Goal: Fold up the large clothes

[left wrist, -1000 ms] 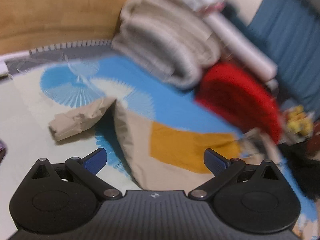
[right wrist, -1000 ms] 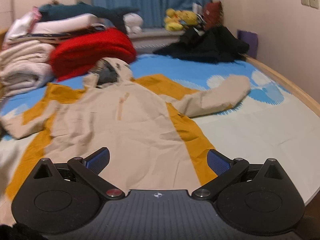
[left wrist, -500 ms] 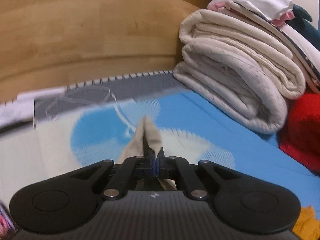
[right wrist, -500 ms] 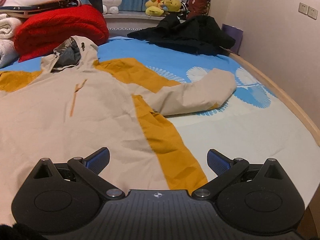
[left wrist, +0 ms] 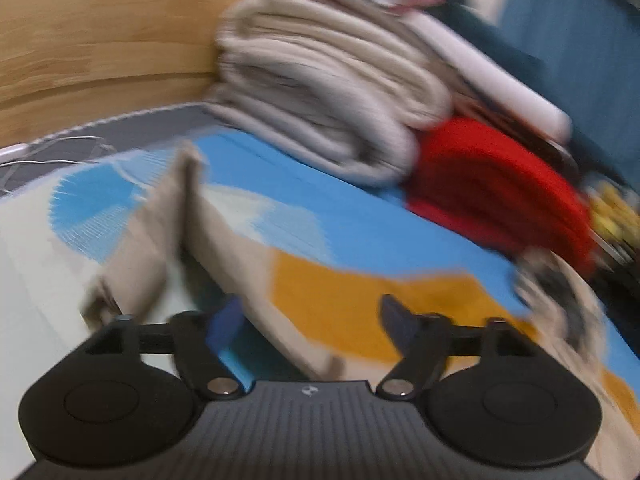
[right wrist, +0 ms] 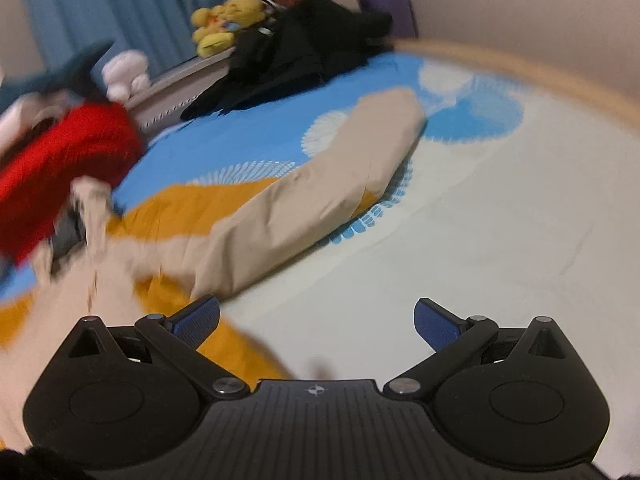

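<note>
A beige and mustard-yellow hooded jacket [left wrist: 360, 304] lies spread on the bed. Its one sleeve [left wrist: 160, 232] is folded back on itself, just ahead of my left gripper [left wrist: 308, 320], which is open and empty. In the right wrist view the other sleeve [right wrist: 320, 200] stretches out flat toward the upper right, and the hood [right wrist: 80, 216] is blurred at the left. My right gripper [right wrist: 316, 318] is open and empty, low over the bedsheet beside the jacket's side. Both views are motion-blurred.
Folded cream blankets [left wrist: 320, 92] and a red blanket [left wrist: 500, 192] are stacked at the bed's head by a wooden headboard [left wrist: 80, 40]. A black garment [right wrist: 304, 48], yellow plush toys [right wrist: 224, 20] and blue curtains [right wrist: 100, 0] lie beyond. The bed's wooden edge [right wrist: 520, 68] runs at right.
My left gripper was shut on the sleeve half a second ago; it has opened, let the sleeve go and pulled back. My right gripper swung right toward the other sleeve, staying open.
</note>
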`<state>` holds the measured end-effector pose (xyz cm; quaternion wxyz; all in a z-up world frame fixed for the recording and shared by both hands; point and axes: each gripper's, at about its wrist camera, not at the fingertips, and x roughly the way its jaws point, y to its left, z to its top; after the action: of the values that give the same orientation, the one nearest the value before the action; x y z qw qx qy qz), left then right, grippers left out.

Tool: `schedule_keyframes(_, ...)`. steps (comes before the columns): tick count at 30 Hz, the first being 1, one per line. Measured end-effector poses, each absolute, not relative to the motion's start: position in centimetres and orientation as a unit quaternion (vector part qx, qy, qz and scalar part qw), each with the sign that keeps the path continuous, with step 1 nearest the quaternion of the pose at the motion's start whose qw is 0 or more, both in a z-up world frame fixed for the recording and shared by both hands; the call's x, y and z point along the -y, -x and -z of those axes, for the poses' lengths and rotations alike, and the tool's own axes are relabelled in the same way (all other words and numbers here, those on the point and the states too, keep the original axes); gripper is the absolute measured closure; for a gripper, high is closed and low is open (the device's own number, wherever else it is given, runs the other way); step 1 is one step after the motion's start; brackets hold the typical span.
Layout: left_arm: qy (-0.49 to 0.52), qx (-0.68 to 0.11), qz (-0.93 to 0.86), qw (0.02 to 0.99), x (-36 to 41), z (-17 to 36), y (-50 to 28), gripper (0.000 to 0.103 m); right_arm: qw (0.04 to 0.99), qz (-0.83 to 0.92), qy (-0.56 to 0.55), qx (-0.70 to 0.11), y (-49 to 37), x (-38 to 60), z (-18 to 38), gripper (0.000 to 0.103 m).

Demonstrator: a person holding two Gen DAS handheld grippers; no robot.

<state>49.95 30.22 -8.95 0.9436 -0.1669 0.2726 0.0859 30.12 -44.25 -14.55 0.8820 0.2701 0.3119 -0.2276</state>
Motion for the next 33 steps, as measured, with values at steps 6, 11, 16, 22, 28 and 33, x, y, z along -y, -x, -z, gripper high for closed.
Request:
schedule_keyframes(6, 0.152, -0.311, -0.041, 0.938, -22.7, 9.7, -45.4, 0.015, 0.849, 0.222, -0.393, -0.276, -39.6, 50.7, 16.3, 0.001)
schedule_keyframes(11, 0.185, -0.316, -0.075, 0.927, -19.6, 11.6, -43.2, 0.015, 0.831, 0.312, -0.309, -0.340, -49.7, 50.9, 16.0, 0.001)
schedule_keyframes(16, 0.181, -0.334, -0.079, 0.922, -19.0, 13.4, -43.5, 0.015, 0.787, 0.416, -0.200, -0.410, -50.0, 52.0, 19.3, 0.044)
schedule_keyframes(22, 0.181, -0.333, -0.084, 0.922, -19.8, 13.9, -44.2, 0.015, 0.767, 0.453, -0.256, -0.375, -36.4, 57.6, 20.8, 0.041)
schedule_keyframes(28, 0.196, -0.315, -0.099, 0.923, -20.6, 13.3, -44.1, 0.013, 0.771, 0.417, -0.356, -0.323, -35.4, 60.9, 18.2, 0.022)
schedule_keyframes(33, 0.191, -0.301, -0.139, 0.924, -21.4, 13.5, -44.4, 0.006, 0.837, 0.358, -0.266, -0.317, -46.4, 58.9, 15.8, 0.016)
